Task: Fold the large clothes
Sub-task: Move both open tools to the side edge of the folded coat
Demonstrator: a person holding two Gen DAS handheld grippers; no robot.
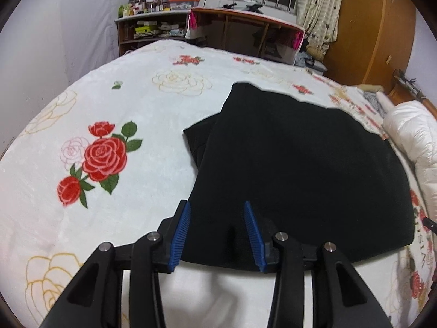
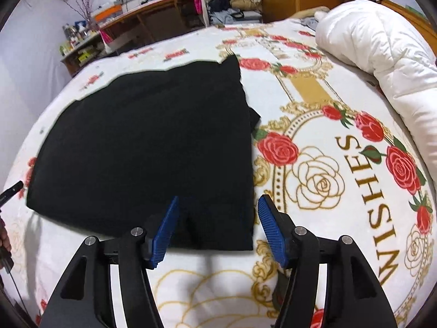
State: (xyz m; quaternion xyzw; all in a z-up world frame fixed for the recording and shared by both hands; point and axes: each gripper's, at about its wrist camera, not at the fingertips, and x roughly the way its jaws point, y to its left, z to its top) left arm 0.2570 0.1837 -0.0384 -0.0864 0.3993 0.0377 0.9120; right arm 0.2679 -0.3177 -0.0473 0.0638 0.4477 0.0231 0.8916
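Left wrist view: my left gripper (image 1: 217, 205) is spread wide, nothing in it, hovering over the near-left corner of the folded black garment (image 1: 300, 164). It's lying flat on the rose-print blanket (image 1: 109, 109), with a bit of sleeve poking out on the left. Right gripper (image 2: 218, 199) is spread too, straddling the garment's near-right corner. White duvet (image 2: 377, 35) is bunched up at the far right.

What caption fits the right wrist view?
Open right hand-held gripper poised over near edge of black garment on floral bedspread.
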